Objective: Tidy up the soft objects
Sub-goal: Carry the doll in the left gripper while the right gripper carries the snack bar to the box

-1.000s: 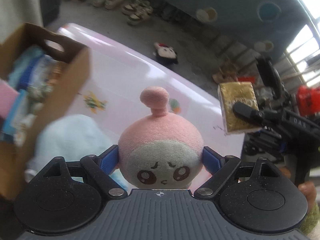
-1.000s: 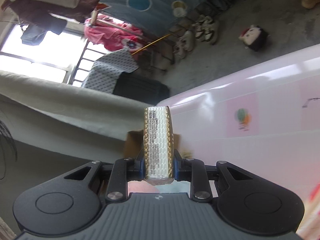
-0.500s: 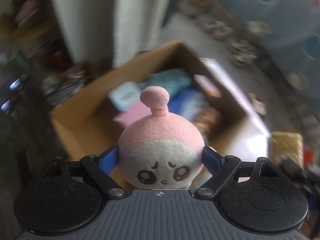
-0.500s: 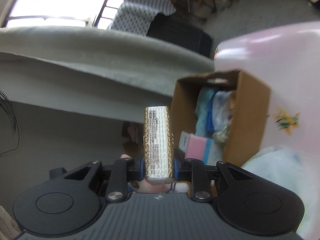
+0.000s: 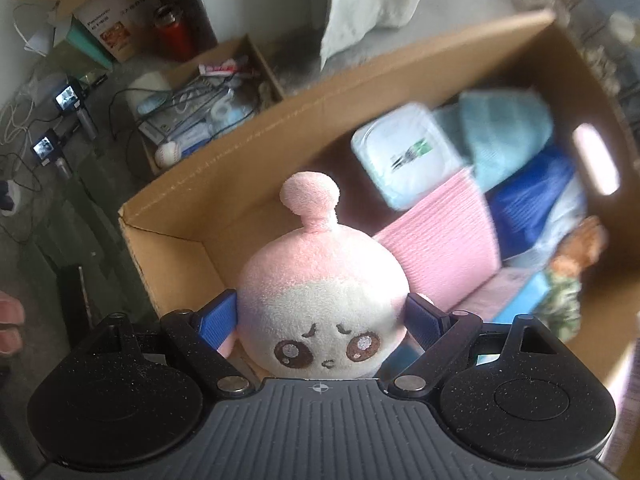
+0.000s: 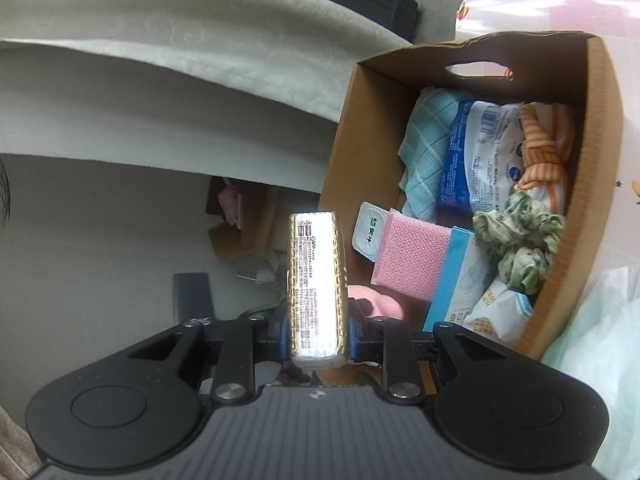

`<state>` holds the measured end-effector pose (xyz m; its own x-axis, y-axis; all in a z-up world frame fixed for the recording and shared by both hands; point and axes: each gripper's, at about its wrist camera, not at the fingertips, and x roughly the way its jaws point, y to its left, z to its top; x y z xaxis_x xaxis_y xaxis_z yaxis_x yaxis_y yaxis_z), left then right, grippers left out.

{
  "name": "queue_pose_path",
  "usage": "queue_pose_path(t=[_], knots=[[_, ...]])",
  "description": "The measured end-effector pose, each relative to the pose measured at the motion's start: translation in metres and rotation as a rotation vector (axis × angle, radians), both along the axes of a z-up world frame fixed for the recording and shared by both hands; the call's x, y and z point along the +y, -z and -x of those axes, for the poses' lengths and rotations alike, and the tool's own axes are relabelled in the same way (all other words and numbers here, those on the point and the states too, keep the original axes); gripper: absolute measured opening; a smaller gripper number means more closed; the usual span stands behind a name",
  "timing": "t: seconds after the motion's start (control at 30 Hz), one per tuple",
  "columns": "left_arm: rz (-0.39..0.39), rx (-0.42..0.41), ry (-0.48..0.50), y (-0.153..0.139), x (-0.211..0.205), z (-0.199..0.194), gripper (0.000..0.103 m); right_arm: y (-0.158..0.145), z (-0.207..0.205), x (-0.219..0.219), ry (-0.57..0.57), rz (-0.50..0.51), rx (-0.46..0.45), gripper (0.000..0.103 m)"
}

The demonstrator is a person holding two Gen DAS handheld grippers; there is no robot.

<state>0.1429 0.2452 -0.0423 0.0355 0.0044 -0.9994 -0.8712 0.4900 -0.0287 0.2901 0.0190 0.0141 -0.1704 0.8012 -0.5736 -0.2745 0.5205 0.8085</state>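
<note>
My left gripper (image 5: pixel 322 318) is shut on a pink and cream plush toy (image 5: pixel 324 296) with a sad face, its blue pads pressing both sides. It hangs over the near end of an open cardboard box (image 5: pixel 400 80) that holds several soft items. My right gripper (image 6: pixel 316 330) is shut on a gold-edged tissue pack (image 6: pixel 316 280), held upright just left of the same cardboard box (image 6: pixel 596 152). A bit of the pink plush (image 6: pixel 380 300) shows behind the pack.
Inside the box lie a pink sponge (image 6: pixel 408 252), a teal cloth (image 6: pixel 424 140), a blue-white packet (image 6: pixel 480 156) and a green scrunchie (image 6: pixel 520 240). A grey blanket (image 6: pixel 180 60) drapes to the left. On the floor stands another box of clutter (image 5: pixel 208 100).
Both grippers swung from above the pink table across to the cardboard box, each keeping its hold. The left one now looks straight down into the box.
</note>
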Motion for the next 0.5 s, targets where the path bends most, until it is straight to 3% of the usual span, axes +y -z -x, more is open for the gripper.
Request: queue_pose_path(t=[0.23, 0.5], knots=[[0.017, 0.042, 0.054, 0.012, -0.003, -0.003, 0.091, 0.001, 0.004, 0.011, -0.022, 0.050, -0.022, 0.000], [-0.023, -0.003, 0.067, -0.002, -0.010, -0.001, 0.093, 0.003, 0.009, 0.016, -0.086, 0.107, -0.044, 0.000]])
